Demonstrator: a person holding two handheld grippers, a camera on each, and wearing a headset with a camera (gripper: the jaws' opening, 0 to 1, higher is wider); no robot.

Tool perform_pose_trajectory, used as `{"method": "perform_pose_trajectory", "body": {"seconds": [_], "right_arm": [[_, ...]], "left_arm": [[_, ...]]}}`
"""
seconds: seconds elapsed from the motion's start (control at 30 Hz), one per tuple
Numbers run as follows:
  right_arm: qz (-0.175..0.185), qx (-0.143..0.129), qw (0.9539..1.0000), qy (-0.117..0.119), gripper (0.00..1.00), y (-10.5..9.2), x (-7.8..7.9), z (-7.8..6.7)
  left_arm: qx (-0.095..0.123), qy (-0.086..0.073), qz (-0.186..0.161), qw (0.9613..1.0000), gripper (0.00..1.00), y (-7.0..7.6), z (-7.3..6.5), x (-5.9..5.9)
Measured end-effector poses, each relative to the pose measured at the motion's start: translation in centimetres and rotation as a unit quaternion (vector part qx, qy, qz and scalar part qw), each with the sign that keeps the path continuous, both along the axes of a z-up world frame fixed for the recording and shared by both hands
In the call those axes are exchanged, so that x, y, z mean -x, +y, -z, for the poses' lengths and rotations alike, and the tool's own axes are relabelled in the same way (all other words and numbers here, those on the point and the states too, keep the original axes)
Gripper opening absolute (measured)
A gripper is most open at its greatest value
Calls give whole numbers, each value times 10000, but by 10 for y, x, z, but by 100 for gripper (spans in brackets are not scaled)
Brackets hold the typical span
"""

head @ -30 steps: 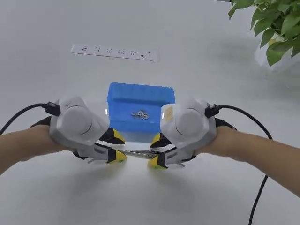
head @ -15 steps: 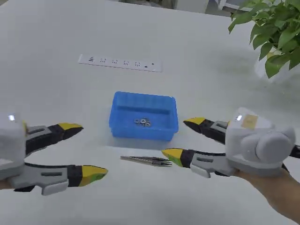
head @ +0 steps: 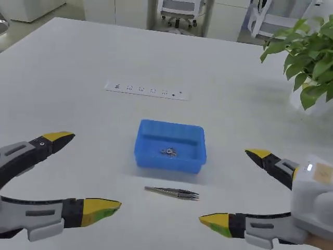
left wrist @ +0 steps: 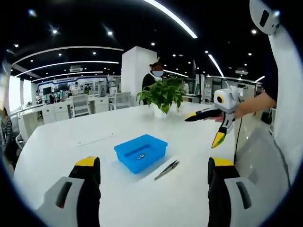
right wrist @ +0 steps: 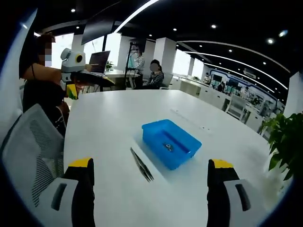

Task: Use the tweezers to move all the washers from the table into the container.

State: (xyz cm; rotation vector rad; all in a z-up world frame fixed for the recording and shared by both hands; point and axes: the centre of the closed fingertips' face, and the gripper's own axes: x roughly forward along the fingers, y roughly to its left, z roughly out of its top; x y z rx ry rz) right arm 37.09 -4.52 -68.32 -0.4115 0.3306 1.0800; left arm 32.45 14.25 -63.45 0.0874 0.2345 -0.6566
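Your left gripper [head: 86, 172] sits in the lower left of the head view with its yellow-tipped jaws spread wide and nothing between them. Your right gripper [head: 232, 187], in the lower right, is spread just as wide and also holds nothing. Each gripper view confirms this, with both jaws rising far apart from the bottom edge and only tabletop between them.

Between the two grippers, just below centre of the head view, the tweezers [head: 171, 192] lie flat on the white table [head: 78, 94]. They are apart from both grippers and their tips point toward the right of the frame.

Just above the tweezers stands the blue container [head: 169, 126], upright and open-topped. A small cluster of washers [head: 167, 151] rests on its floor near the middle; they are too small to count.

The tabletop around the container and tweezers looks plain white, though something as small as a washer could easily be missed at this size. Judging by this, the transfer looks finished or nearly so, and what remains for you is a check of the surface for strays.

Further up the frame a white power strip [head: 145, 90] lies on the table. A potted plant [head: 307, 57] stands at the upper right.
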Motion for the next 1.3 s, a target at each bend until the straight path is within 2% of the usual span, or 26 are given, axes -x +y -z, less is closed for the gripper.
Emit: {"method": "perform_pose_trajectory", "body": {"seconds": [0.03, 0.1, 0.2, 0.27, 0.37, 0.57, 0.73, 0.9, 1.1, 1.3], "right_arm": [[-18, 76, 10000, -23, 100, -3, 2, 1], [-20, 117, 9999, -43, 100, -6, 4, 0], [24, 25, 9999, -95, 100, -9, 5, -8], [74, -46, 9999, -138, 100, -9, 6, -14], [86, -92, 9997, -193, 100, -6, 6, -21], [48, -271, 9994, -218, 100, 1, 3, -39], [28, -345, 9992, -215, 100, 5, 4, -45], [-37, -284, 9995, -147, 100, 6, 10, -41], [-49, -355, 9993, 87, 100, 4, 23, -35], [-69, -334, 9993, 124, 100, 4, 31, -33]], "left_arm": [[-96, -2, -69, 9999, 100, 3, -1, -3], [-117, -37, -60, 9999, 100, 4, -6, -3], [-174, -161, -74, 9997, 100, 3, -14, -4], [-175, -234, -45, 9996, 100, 1, -18, -3], [-272, -237, -41, 9993, 100, 0, -18, 1], [-234, -325, -210, 9990, 100, 9, -29, 9], [-172, -222, -364, 9989, 100, 15, -28, 19], [-140, -66, -419, 9990, 100, 14, -19, 29], [-92, 10, -377, 9992, 100, 6, -20, 32], [-105, 17, -300, 9995, 100, 0, -20, 32]]}}
